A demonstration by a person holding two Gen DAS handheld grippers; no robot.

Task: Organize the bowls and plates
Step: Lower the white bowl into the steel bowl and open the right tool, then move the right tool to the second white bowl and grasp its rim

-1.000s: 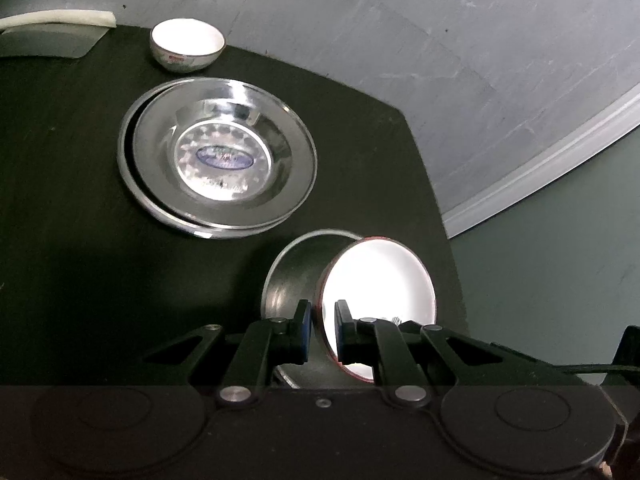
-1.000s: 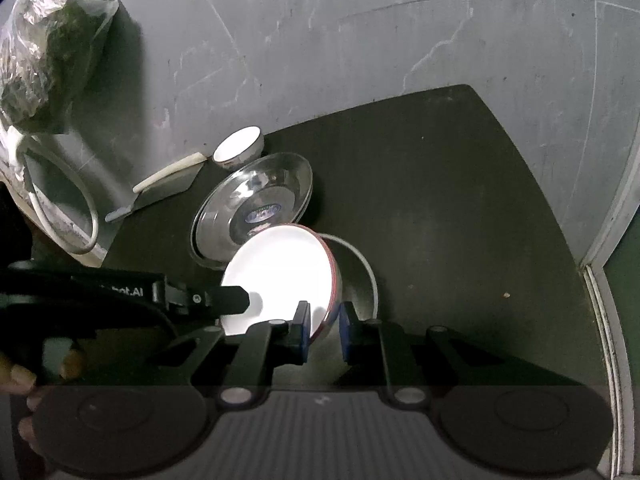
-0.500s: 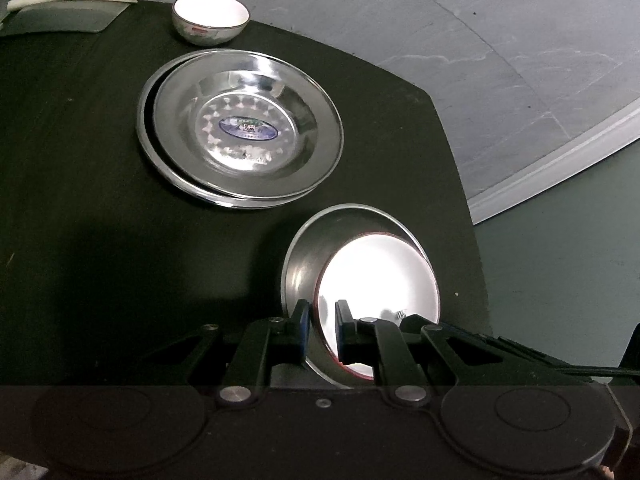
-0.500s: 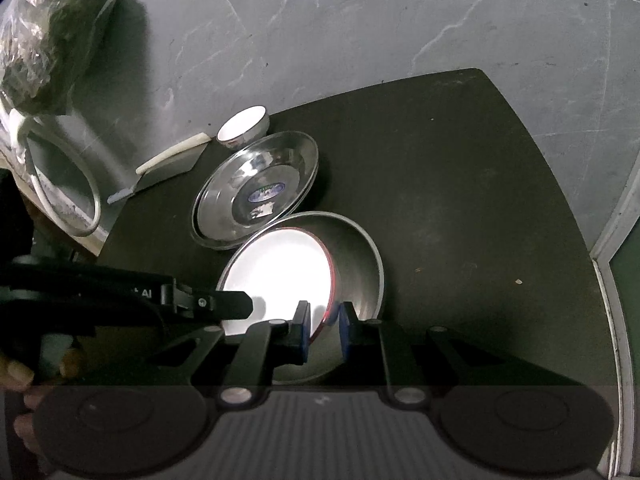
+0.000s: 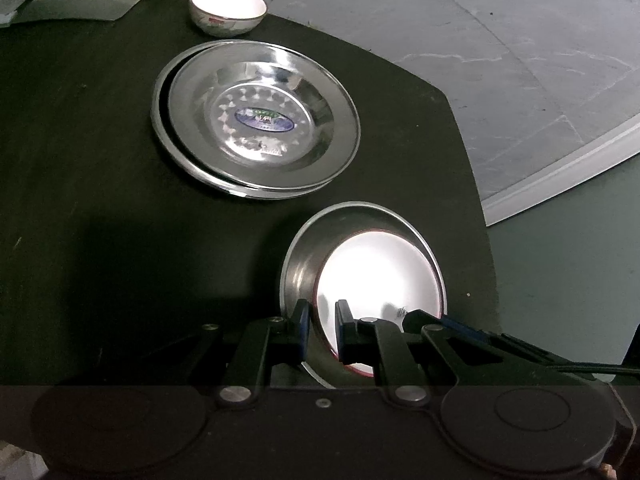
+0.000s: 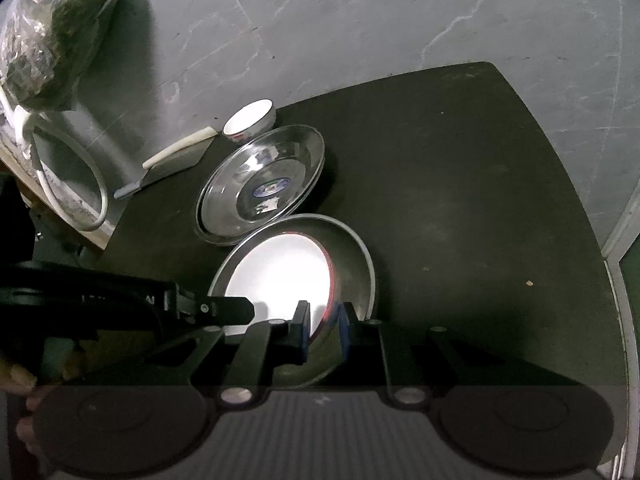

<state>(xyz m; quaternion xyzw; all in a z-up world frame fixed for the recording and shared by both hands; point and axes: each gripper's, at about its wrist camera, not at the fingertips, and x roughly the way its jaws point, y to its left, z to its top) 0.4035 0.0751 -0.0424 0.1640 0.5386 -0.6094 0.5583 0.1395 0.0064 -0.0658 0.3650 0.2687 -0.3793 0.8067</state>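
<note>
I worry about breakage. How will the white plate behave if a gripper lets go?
The white plate looks ceramic, so probably brittle. Both grippers, left and right, pinch its red rim, and it seems tilted inside the steel bowl. Released, it would likely slide on the smooth metal and clatter.

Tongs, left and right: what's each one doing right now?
Left tongs: shut on the rim of the white bowl, which sits in a steel bowl.
Right tongs: shut on the white bowl's opposite rim.
</note>
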